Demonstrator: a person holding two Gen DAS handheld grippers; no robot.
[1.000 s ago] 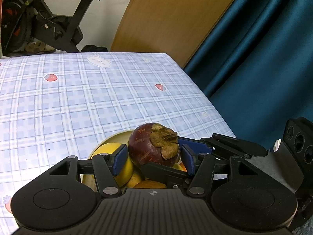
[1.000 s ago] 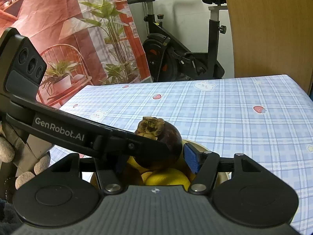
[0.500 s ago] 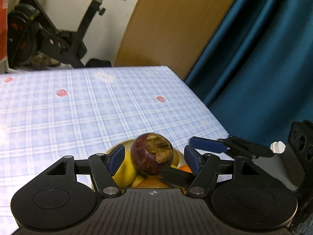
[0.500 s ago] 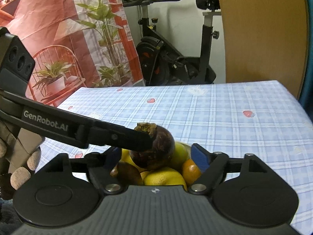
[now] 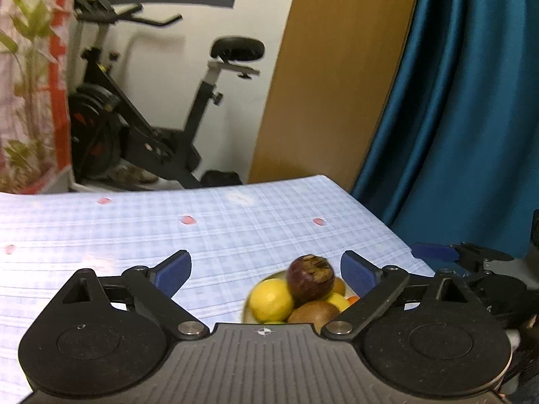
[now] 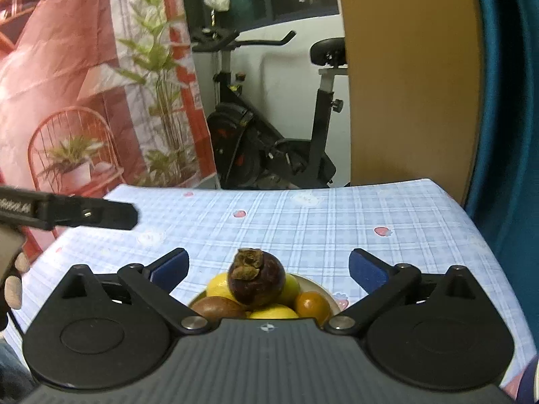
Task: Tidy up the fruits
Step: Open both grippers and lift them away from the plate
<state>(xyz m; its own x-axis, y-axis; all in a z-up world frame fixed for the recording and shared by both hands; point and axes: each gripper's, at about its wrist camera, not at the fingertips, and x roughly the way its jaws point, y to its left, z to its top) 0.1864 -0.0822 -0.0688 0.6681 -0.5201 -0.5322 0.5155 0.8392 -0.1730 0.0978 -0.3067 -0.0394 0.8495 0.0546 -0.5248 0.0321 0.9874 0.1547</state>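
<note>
1. The left gripper (image 5: 266,271) has its jaws spread wide; they have just been opening, and nothing sits between the blue pads (image 5: 171,272). It hangs above the table (image 5: 134,235), apart from the fruit.
2. The right gripper (image 6: 267,267) is the same story: jaws flung wide, just been opening, nothing gripped. In its own view the mangosteen (image 6: 256,281) shows between the pads but lower down and clear of both.
3. The mangosteen sits on top of the fruit pile, its dried brown cap turned up and slightly toward the right wrist camera. Nothing holds it; it rests on the fruit beneath.
4. Under it, the plate (image 6: 318,284) is crowded: a lemon (image 5: 271,299) to the left in the left wrist view, a brown kiwi-like fruit (image 5: 313,311) in front, a small orange fruit (image 6: 312,303) at the right in the right wrist view. More yellow fruit shows behind the mangosteen.
5. The plate stands on the blue checked tablecloth, near the table's close edge.
6. In the right wrist view, one black finger of the left gripper reaches in from the left edge, well above the cloth and away from the plate.
7. A gloved hand (image 6: 13,289) shows at the far left, probably the one on the left gripper, though the edge cuts it off.
8. Behind the table: an exercise bike (image 6: 269,148), a wooden panel (image 6: 407,84) and a teal curtain (image 5: 465,101).
</note>
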